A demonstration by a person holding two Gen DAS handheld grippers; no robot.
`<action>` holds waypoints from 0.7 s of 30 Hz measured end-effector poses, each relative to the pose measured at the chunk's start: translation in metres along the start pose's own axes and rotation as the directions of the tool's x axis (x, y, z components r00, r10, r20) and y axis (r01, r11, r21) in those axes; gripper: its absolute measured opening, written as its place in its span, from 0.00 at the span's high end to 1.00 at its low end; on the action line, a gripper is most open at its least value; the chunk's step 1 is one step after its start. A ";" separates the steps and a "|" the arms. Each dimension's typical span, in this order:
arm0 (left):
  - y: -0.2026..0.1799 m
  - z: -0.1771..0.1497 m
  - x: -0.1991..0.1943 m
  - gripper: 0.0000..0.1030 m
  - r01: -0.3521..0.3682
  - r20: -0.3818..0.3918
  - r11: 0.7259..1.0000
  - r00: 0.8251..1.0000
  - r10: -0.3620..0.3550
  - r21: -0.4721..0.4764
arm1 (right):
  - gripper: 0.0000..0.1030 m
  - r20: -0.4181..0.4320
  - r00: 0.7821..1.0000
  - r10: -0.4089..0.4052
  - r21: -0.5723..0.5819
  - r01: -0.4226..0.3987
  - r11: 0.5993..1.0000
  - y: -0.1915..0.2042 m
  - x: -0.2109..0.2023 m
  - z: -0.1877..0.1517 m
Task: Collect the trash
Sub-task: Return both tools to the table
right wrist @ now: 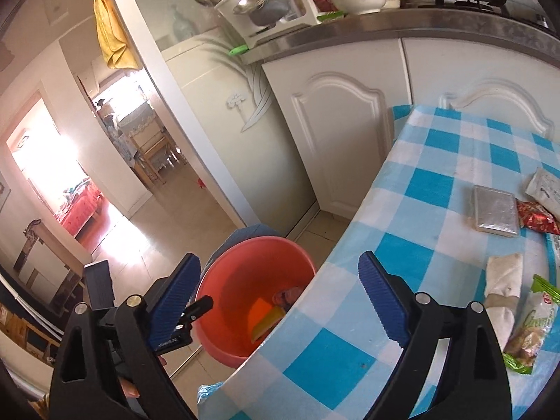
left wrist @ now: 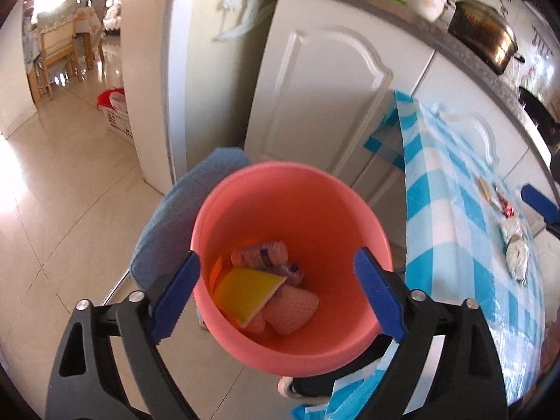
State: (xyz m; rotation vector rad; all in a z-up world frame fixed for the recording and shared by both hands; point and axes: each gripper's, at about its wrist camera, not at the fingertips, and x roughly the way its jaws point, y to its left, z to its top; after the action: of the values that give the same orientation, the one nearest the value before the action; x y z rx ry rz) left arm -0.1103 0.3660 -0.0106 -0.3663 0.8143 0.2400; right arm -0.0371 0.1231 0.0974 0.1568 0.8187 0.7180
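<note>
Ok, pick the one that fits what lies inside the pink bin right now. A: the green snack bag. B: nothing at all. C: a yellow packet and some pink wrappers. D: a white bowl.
C: the left wrist view looks straight down into the pink bin, where a yellow packet lies among pink wrappers at the bottom.

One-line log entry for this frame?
left tongs: open, empty, over pink bin | right tongs: open, empty | wrappers left on table
</note>
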 end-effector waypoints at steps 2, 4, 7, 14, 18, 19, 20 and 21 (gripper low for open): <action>-0.002 0.000 -0.009 0.12 0.019 0.046 1.000 0.999 -0.018 -0.016 | 0.12 0.018 1.000 0.007 0.017 -0.008 1.000 -0.007 -0.009 -0.004; -0.007 0.002 -0.018 0.12 0.021 0.089 1.000 0.996 -0.020 -0.013 | 0.12 0.035 0.999 0.006 0.033 -0.007 0.999 -0.014 -0.015 -0.010; -0.021 0.004 -0.032 0.12 0.030 0.137 0.999 0.990 -0.032 0.017 | 0.12 0.062 0.998 0.008 0.035 -0.010 0.999 -0.023 -0.024 -0.016; -0.054 0.008 -0.053 0.12 0.074 0.174 0.995 0.981 -0.085 0.067 | 0.09 0.203 0.978 -0.040 0.044 0.031 0.999 -0.049 -0.062 -0.025; -0.081 0.006 -0.055 0.11 0.076 0.139 0.987 0.986 -0.096 0.141 | 0.07 0.293 0.954 -0.057 0.074 0.037 0.997 -0.072 -0.085 -0.026; -0.088 0.005 -0.055 0.11 0.083 0.127 0.984 0.986 -0.104 0.158 | 0.06 0.318 0.946 -0.069 0.081 0.046 0.996 -0.078 -0.091 -0.026; -0.095 0.004 -0.055 0.11 0.091 0.115 0.981 0.987 -0.111 0.172 | 0.06 0.339 0.937 -0.087 0.090 0.059 0.994 -0.084 -0.097 -0.026; -0.101 0.002 -0.053 0.10 0.098 0.102 0.978 0.988 -0.118 0.183 | 0.05 0.357 0.928 -0.102 0.099 0.072 0.993 -0.089 -0.103 -0.026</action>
State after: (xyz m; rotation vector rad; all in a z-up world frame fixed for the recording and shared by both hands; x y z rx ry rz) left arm -0.1091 0.2712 0.0529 -0.2267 0.6969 0.0845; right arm -0.0566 -0.0136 0.1079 0.3173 0.4985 0.5484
